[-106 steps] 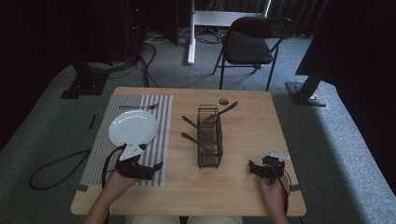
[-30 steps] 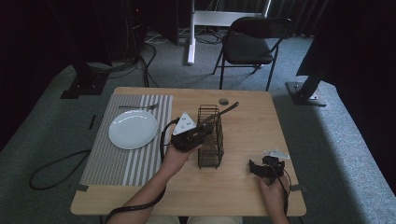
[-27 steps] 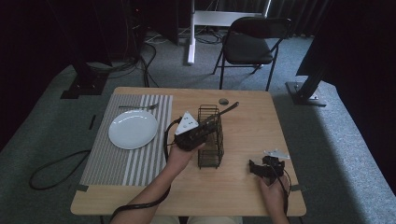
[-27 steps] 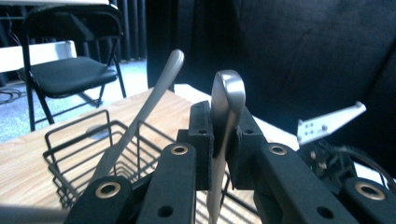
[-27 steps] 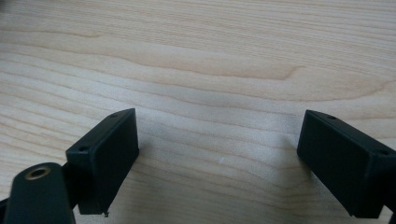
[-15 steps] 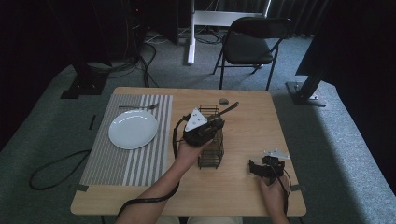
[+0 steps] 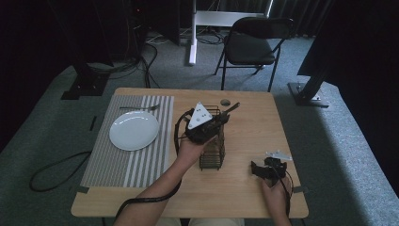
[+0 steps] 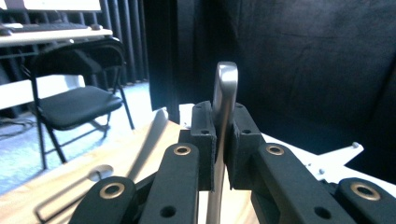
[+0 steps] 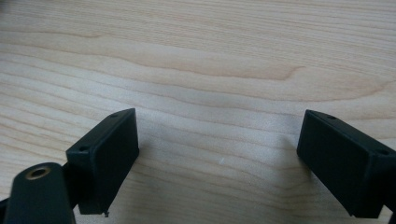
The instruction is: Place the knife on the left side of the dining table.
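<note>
My left gripper (image 7: 214,123) is clamped on a metal utensil handle (image 8: 223,116); in the left gripper view the handle stands upright between the closed pads, its rounded end above them. In the high view this gripper sits over the far end of the black wire rack (image 7: 212,153), with a second utensil (image 7: 231,108) projecting from the rack toward 1 o'clock. At 9 o'clock of the rack lies the white plate (image 7: 134,130) on the striped placemat (image 7: 127,160), a fork (image 7: 139,108) at the plate's 12 o'clock. My right gripper (image 7: 268,169) rests at 4 o'clock of the rack on the wooden table (image 7: 249,136), jaws spread wide with nothing between them.
</note>
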Demonstrator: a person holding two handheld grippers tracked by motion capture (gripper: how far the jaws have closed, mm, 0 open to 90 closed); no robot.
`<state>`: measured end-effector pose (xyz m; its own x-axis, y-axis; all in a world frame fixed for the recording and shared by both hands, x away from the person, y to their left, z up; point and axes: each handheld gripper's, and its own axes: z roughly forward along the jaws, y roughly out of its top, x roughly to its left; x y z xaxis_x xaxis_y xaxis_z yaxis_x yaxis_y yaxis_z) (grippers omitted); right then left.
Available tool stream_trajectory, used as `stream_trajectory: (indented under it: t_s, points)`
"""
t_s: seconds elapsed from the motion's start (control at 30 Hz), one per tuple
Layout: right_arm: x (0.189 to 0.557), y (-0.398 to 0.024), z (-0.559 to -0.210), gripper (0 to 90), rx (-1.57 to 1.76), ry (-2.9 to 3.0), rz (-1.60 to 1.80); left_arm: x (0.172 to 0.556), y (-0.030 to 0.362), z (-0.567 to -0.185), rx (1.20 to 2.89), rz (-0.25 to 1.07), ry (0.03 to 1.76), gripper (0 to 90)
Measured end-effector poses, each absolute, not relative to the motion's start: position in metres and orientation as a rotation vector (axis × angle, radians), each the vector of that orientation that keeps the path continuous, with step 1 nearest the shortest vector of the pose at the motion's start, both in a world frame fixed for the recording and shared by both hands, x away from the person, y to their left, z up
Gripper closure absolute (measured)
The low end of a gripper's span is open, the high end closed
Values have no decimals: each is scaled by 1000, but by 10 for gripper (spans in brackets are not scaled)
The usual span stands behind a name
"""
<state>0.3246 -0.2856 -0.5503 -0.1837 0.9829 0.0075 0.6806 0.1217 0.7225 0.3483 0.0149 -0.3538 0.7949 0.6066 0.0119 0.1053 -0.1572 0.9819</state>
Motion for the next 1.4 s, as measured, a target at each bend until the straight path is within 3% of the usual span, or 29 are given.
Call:
stream_trajectory:
  t_s: [0.77,1.4]
  points:
    - [325,-286,-550,117,1603,1925,831,302,75,-284,1597,548,552,839]
    - [325,-285,-550,118,1607,1923,830,287,156,-307,1549,692,754,838]
